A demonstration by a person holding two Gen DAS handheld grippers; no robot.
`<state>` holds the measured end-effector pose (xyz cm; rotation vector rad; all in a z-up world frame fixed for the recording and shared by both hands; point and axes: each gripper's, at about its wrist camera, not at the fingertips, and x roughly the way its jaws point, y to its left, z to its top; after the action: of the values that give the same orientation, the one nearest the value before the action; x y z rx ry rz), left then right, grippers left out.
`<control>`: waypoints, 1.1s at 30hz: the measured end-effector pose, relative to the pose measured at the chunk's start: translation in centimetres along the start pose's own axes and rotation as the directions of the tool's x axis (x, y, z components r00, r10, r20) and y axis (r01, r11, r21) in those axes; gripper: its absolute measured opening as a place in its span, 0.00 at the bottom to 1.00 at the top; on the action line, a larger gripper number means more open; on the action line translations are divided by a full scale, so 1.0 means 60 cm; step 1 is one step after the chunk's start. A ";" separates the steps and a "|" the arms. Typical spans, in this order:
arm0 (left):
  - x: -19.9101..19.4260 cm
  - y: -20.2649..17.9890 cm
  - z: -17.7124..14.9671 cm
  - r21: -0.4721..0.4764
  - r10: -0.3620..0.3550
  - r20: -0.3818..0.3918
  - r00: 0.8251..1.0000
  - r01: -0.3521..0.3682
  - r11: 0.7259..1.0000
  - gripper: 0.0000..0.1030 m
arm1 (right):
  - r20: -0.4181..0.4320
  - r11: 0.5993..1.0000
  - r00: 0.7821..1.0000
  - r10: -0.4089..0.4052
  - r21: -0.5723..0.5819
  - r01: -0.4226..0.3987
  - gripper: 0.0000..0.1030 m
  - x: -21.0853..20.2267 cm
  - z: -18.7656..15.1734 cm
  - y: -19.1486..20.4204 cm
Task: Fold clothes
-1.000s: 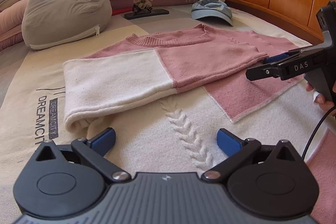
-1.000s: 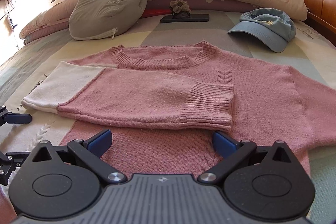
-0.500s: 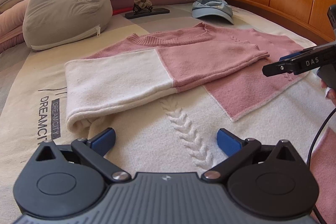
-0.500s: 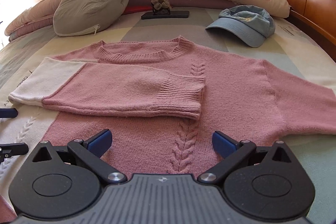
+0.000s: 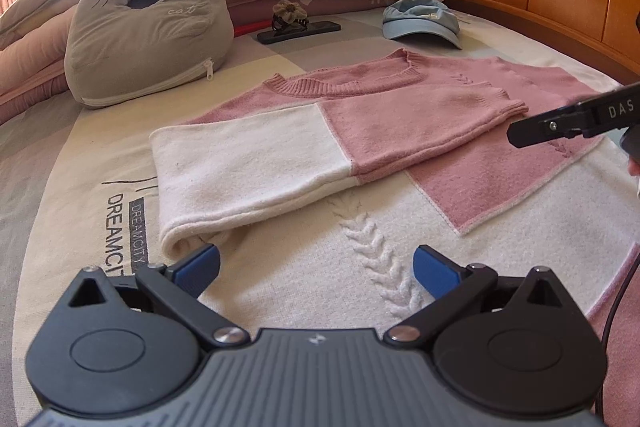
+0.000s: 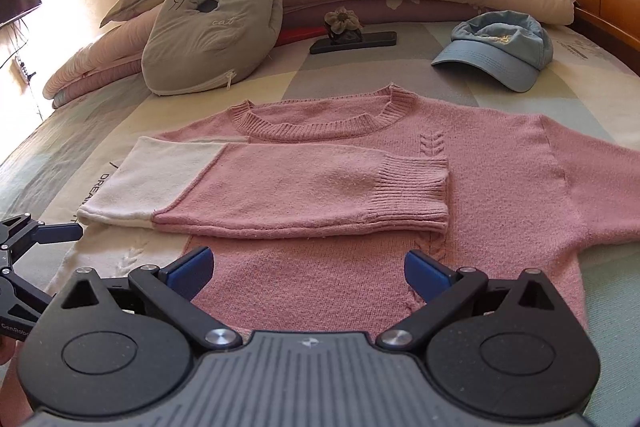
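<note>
Left wrist view: left hand-held gripper (image 5: 316,261) spread wide and empty, low over the white hem of the pink-and-white sweater (image 5: 360,131) lying flat on the bed (image 5: 80,163), one sleeve (image 5: 420,115) folded across the chest. Right wrist view: right hand-held gripper (image 6: 306,269) likewise wide, holding nothing, above the sweater's pink lower body, blue cap (image 6: 496,51) well beyond.

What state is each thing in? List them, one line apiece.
sweater: flat on the bed, front up, partly folded
left sleeve: folded across the chest
right sleeve: spread out, unfolded
cap: resting beyond the sweater, apart from it
cat pillow: leaning on the bedding roll, zip shut
left gripper: open, holding nothing
right gripper: open, holding nothing
</note>
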<state>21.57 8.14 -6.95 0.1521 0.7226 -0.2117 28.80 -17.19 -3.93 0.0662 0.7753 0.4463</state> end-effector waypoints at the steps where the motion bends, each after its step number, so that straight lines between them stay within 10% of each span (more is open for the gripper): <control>1: 0.002 0.001 -0.001 -0.002 0.000 -0.004 1.000 0.000 1.000 0.99 | -0.008 1.000 1.000 -0.004 0.011 0.004 1.00 0.006 -0.001 -0.004; 33: -0.026 -0.010 0.010 0.012 -0.020 0.042 0.999 0.019 1.000 0.99 | 0.013 0.996 0.998 -0.054 0.067 0.053 1.00 -0.070 -0.055 -0.014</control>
<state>20.68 7.64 -5.53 0.1510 0.6816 -0.2371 24.22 -20.02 -3.71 0.1104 0.7756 0.3693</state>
